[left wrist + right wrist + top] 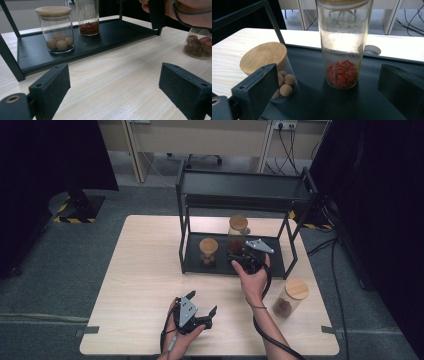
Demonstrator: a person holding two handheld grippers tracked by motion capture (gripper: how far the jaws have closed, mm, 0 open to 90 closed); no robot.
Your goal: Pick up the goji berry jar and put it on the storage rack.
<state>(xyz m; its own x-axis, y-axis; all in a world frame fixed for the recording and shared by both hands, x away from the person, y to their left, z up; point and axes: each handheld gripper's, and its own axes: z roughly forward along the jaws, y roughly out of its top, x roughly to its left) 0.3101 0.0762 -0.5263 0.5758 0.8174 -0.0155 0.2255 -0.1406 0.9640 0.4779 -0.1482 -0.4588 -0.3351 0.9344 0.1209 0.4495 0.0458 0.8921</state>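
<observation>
A black two-tier rack (194, 262) stands on the wooden table. On its bottom shelf (105, 35) are a short wood-lidded jar of brown balls (208, 251) (57, 28) (265, 60) and a tall jar of red berries (238, 232) (88, 17) (341, 50). My right gripper (246, 254) (328, 82) is open just in front of the tall jar, its jaws wide on either side and not touching the glass. My left gripper (203, 304) (113, 90) rests open over bare table near the front edge, with nothing between its jaws.
A third wood-lidded jar of dark red fruit (290, 297) (198, 43) stands on the table right of the rack, beside the right forearm. The rack's upper shelf (240, 185) overhangs the jars. The rack's front posts (181, 245) flank the shelf opening.
</observation>
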